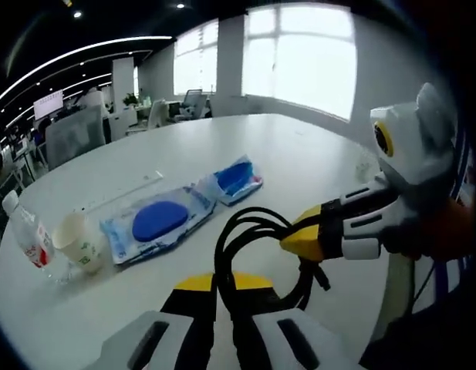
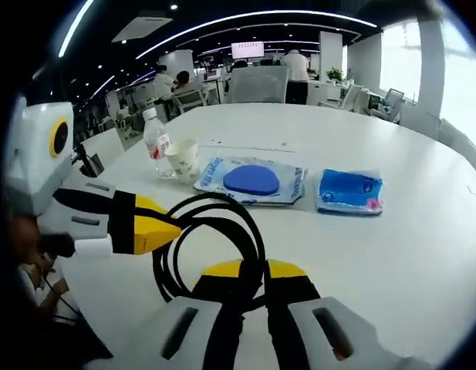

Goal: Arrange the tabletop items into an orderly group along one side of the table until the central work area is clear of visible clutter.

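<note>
Left tongs: clamped on black cable.
Right tongs: clamped on the same cable.
Surface: open beyond the cable.

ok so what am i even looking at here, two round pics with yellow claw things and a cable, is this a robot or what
No robot: a person holds one hand-held gripper in each hand, and a fisheye camera rides on each, so each round picture looks along its own jaws.

In the left gripper view, the left hand-held gripper is shut on a looped black cable; the right hand-held gripper comes in from the right, also on the cable. The right gripper view shows the same from the other side.

On the round white table lie a large wipes pack with a blue oval lid, a smaller blue packet, a paper cup and a clear plastic bottle.
</note>
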Tool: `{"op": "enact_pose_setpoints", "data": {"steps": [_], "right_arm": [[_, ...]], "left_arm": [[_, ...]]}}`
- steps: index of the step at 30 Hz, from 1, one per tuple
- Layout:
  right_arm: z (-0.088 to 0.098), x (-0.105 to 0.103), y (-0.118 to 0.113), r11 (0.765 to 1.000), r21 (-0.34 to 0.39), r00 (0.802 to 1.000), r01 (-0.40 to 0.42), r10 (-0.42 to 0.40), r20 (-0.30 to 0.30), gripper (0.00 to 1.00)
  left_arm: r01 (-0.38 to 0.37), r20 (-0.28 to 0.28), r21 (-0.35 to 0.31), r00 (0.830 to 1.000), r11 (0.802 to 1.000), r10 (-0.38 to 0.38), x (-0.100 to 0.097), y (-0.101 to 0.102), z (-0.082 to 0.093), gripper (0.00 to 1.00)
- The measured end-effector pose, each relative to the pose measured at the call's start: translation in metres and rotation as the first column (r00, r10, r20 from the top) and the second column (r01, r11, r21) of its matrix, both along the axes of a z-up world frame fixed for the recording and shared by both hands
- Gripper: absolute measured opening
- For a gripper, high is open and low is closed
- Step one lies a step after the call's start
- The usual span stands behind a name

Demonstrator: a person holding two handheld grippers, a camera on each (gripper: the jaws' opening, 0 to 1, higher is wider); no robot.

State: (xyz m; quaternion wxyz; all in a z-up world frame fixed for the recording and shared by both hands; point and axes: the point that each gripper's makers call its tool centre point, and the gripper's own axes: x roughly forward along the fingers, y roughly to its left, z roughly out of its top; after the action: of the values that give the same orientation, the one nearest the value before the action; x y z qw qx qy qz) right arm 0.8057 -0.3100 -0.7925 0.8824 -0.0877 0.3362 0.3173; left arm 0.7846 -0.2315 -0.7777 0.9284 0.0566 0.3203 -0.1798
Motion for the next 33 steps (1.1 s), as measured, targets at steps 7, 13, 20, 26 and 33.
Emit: {"op": "enact_pose_setpoints", "data": {"steps": [7, 13, 20, 26, 33], "right_arm": [[0.002, 0.019, -0.015, 1.0, -0.013, 1.0, 0.01, -0.01, 0.006, 0.04], [-0.004, 0.032, -0.026, 0.999, -0.035, 1.0, 0.011, -0.011, 0.002, 0.04], [-0.018, 0.047, -0.038, 0.998, -0.057, 1.0, 0.017, -0.019, -0.02, 0.05], [-0.033, 0.058, -0.043, 0.997, -0.074, 0.999, 0.017, -0.019, -0.037, 0.05], [-0.048, 0.068, -0.045, 0.996, -0.09, 0.999, 0.001, -0.006, -0.053, 0.06]], "left_arm": [[0.014, -0.001, -0.018, 1.0, 1.0, -0.014, 0.022, -0.013, -0.004, 0.03], [0.012, -0.016, -0.037, 1.0, 0.999, -0.012, 0.036, -0.025, -0.011, 0.03], [0.014, -0.04, -0.046, 0.999, 0.999, -0.016, 0.049, -0.036, -0.022, 0.03], [0.027, -0.082, -0.041, 0.996, 0.999, -0.03, 0.06, -0.042, -0.037, 0.03], [0.043, -0.118, -0.013, 0.992, 0.999, -0.045, 0.074, -0.045, -0.053, 0.03]]}}
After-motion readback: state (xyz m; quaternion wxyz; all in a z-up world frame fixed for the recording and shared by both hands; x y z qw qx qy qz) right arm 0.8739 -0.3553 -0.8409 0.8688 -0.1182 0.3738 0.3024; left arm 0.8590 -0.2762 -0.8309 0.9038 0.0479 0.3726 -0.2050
